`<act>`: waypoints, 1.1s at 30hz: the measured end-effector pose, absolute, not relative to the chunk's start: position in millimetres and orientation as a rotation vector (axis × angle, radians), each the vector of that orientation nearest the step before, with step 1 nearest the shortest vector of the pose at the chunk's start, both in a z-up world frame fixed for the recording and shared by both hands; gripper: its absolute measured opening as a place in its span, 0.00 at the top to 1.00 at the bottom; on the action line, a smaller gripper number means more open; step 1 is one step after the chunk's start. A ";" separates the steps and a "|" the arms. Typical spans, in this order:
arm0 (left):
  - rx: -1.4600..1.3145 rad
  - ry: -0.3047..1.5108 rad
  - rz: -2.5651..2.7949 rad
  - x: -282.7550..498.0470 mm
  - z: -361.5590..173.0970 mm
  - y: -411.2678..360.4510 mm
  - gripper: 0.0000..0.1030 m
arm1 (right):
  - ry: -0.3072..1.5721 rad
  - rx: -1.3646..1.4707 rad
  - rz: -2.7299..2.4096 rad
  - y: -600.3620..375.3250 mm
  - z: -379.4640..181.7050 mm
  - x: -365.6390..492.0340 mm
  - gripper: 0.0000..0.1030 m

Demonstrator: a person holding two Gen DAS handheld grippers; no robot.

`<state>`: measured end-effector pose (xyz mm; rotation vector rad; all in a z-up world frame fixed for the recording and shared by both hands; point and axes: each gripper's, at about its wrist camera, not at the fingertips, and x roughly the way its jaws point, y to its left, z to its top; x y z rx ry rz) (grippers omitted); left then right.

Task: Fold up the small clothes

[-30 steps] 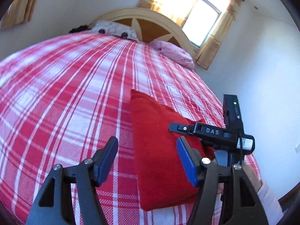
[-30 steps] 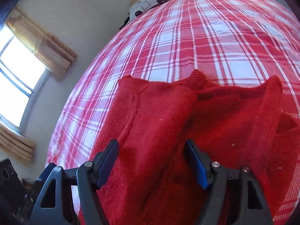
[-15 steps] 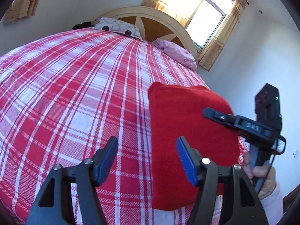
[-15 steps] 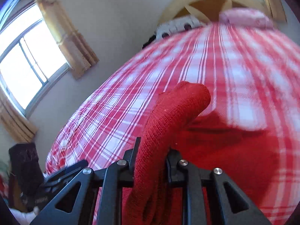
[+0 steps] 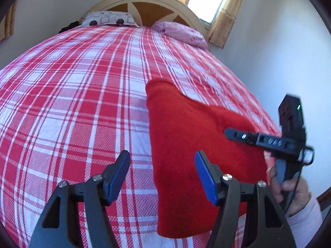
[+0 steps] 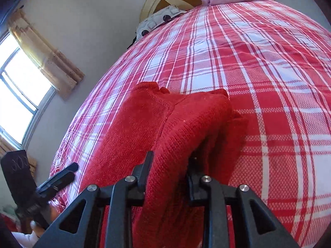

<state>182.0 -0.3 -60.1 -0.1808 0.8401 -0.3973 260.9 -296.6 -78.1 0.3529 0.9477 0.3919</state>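
A red knitted garment [image 5: 192,144] lies partly folded on the red and white checked bedspread [image 5: 82,103]. My left gripper [image 5: 162,173] is open and empty, hovering above the garment's left edge. My right gripper [image 6: 169,165] is shut on a bunched part of the red knitted garment [image 6: 165,128] and lifts that part off the bed. In the left wrist view the right gripper [image 5: 266,142] shows at the garment's right side, held by a hand.
A patterned pillow [image 5: 107,19] and a pink pillow [image 5: 182,34] lie against the cream headboard [image 5: 149,0]. Curtained windows [image 6: 18,86] are on the walls. The white wall [image 5: 279,51] runs along the bed's right side.
My right gripper shut on the red garment, lifted it, and has now lowered it toward the bed. The left gripper stayed open, and its view has shifted a little.
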 end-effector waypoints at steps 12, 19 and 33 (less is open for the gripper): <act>-0.070 0.833 -0.343 177.5 -62.5 -18.5 0.25 | 0.706 0.165 0.323 -266.5 -29.3 135.7 0.75; 0.031 0.859 -0.299 167.7 -71.6 -35.6 0.20 | 0.835 0.098 0.259 -247.6 -79.7 129.6 0.75; 0.082 0.887 -0.292 150.9 -82.4 -37.8 0.13 | 0.809 0.119 0.182 -246.1 -86.7 94.9 0.81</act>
